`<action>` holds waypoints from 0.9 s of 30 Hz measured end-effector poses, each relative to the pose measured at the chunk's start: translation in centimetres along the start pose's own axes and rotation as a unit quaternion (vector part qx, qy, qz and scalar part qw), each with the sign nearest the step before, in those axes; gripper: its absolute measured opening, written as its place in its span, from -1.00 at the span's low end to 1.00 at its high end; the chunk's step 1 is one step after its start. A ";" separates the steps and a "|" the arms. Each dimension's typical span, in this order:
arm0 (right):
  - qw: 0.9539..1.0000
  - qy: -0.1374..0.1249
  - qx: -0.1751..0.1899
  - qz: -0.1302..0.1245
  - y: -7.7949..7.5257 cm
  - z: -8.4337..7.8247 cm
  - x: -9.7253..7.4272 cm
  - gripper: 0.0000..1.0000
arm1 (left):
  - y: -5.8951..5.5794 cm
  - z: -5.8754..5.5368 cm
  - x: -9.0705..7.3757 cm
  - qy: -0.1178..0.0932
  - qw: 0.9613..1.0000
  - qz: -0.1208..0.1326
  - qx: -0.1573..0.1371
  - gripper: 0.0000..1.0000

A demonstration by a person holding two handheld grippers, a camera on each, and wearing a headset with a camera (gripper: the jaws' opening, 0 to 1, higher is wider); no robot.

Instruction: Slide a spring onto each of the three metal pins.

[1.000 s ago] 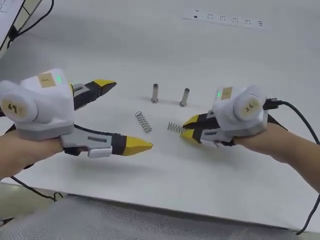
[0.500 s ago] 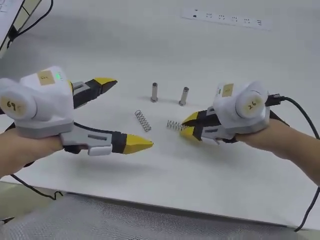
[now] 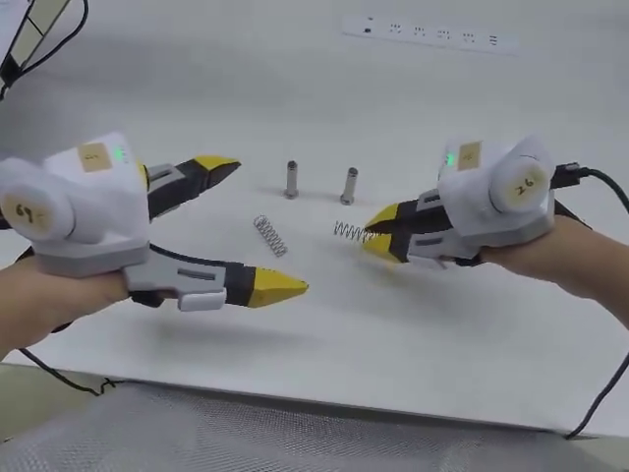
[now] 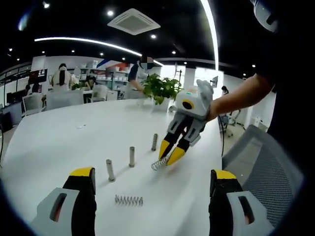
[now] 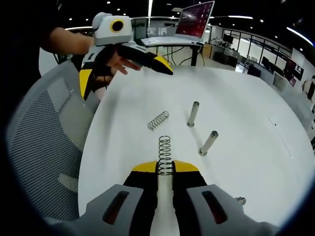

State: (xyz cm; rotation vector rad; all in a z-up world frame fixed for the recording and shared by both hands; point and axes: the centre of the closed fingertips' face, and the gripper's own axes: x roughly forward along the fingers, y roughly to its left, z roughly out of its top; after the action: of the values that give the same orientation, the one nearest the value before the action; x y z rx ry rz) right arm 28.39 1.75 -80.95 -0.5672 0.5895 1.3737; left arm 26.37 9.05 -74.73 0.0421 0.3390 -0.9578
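Note:
My right gripper [image 3: 375, 234] [image 5: 165, 168] is shut on one end of a small steel spring [image 3: 348, 231] [image 5: 165, 147], which sticks out level, just above the white table [image 3: 413, 334]. Two metal pins [image 3: 292, 179] [image 3: 349, 185] stand upright just beyond it. In the left gripper view three pins stand in a row [image 4: 110, 169] [image 4: 131, 156] [image 4: 154, 141], with the right gripper [image 4: 172, 153] and its spring [image 4: 159, 163] beside them. A second spring [image 3: 267, 236] [image 4: 129, 200] [image 5: 158, 120] lies loose on the table. My left gripper [image 3: 270, 226] [image 4: 152, 173] hovers open, with nothing between its fingers.
A white power strip [image 3: 428, 34] lies at the table's far edge. A grey mesh chair [image 3: 246, 438] sits at the near edge. A cable [image 3: 600, 246] trails from the right gripper. A laptop [image 5: 197, 14] stands far off on the table.
The right gripper has lifted the spring off the table and carried it a little up and to the right. The left gripper has held its place, still open.

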 end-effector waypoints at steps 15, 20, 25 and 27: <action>1.000 -0.010 -0.011 0.003 0.2 0.8 -1.7 -0.85 | -0.5 0.9 0.6 -0.012 1.000 -0.017 -0.008 0.83; 1.000 -0.010 -0.012 0.004 0.1 0.7 -2.2 -0.85 | -0.8 1.1 1.0 -0.009 1.000 -0.026 -0.007 0.76; 1.000 -0.009 -0.014 0.006 0.2 0.5 -2.6 -0.85 | -1.3 1.1 1.6 -0.006 0.999 -0.036 -0.004 0.73; 1.000 -0.010 -0.016 0.008 0.4 0.6 -2.8 -0.85 | -1.6 1.1 1.8 -0.004 0.999 -0.042 -0.002 0.72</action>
State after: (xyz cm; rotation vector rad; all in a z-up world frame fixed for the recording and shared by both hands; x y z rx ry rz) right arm 27.78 0.20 -78.61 -0.5754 0.5575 1.4043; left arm 26.30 6.43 -74.05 0.0219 0.3379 -1.0395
